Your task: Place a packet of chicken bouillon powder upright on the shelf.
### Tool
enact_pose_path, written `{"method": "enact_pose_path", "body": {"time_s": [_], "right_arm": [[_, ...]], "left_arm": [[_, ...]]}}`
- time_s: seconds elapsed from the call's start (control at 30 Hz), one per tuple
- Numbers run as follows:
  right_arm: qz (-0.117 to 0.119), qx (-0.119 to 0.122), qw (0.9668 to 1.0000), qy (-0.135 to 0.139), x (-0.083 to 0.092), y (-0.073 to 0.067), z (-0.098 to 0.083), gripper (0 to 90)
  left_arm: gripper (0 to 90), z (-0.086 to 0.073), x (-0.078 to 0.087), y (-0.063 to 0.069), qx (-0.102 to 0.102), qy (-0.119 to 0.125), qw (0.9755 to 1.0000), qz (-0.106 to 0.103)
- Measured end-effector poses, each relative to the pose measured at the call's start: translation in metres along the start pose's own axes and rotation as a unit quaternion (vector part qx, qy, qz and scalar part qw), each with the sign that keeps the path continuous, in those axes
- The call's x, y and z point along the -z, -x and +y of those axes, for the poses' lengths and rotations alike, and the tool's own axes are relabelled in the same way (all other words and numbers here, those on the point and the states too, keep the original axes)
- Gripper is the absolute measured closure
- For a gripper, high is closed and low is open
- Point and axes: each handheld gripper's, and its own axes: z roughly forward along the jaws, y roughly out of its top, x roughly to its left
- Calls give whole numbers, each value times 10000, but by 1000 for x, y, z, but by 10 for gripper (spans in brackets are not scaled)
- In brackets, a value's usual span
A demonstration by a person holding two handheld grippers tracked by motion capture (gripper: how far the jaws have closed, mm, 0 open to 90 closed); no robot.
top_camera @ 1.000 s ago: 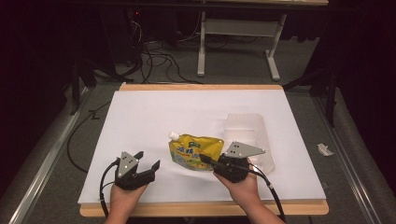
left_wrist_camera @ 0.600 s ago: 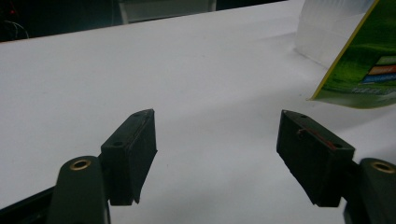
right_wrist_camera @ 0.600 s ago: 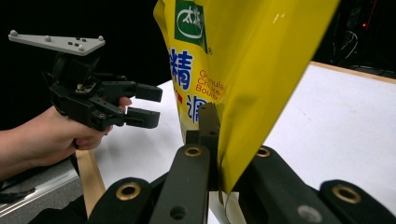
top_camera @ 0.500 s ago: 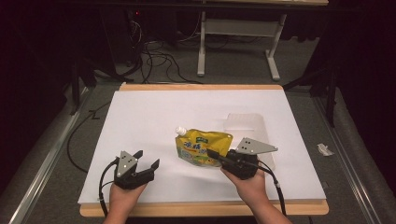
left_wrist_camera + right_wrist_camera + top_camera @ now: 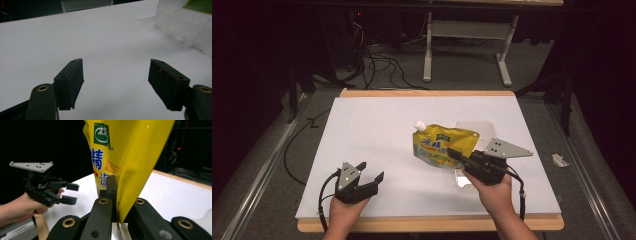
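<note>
A yellow spouted pouch (image 5: 439, 144) with a white cap hangs tilted above the white table top (image 5: 372, 125), right of the middle. My right gripper (image 5: 453, 152) is shut on its lower edge. In the right gripper view the jaws (image 5: 113, 192) pinch the yellow pouch (image 5: 130, 152), which rises above them. My left gripper (image 5: 371, 170) rests low at the front left, open, with nothing between its fingers. The left gripper view has its gripper (image 5: 116, 67) wide apart over bare white table.
A clear plastic container (image 5: 474, 129) lies behind and under the pouch, and stands at the upper right in the left gripper view (image 5: 182, 27). The table's wooden front edge (image 5: 427, 224) is near the hands. Cables and a desk frame (image 5: 462, 45) lie beyond the table.
My right gripper has lifted the pouch up off the table and carried it to the right, in front of the clear container. The left gripper has stayed in place.
</note>
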Motion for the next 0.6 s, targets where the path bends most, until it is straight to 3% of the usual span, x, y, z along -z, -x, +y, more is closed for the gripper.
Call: {"method": "enact_pose_path", "body": {"time_s": [0.23,0.4,0.6], "right_arm": [[-293,18,9996,-43,23,21,16,900],[-567,-63,9983,-149,36,41,14,900],[-714,-128,9972,-175,47,60,10,900]], "left_arm": [[287,0,0,-1,-16,-11,10000,-1],[287,0,-2,-1,-23,-49,10000,-27],[286,0,-2,-1,-38,-34,10000,-48]]}}
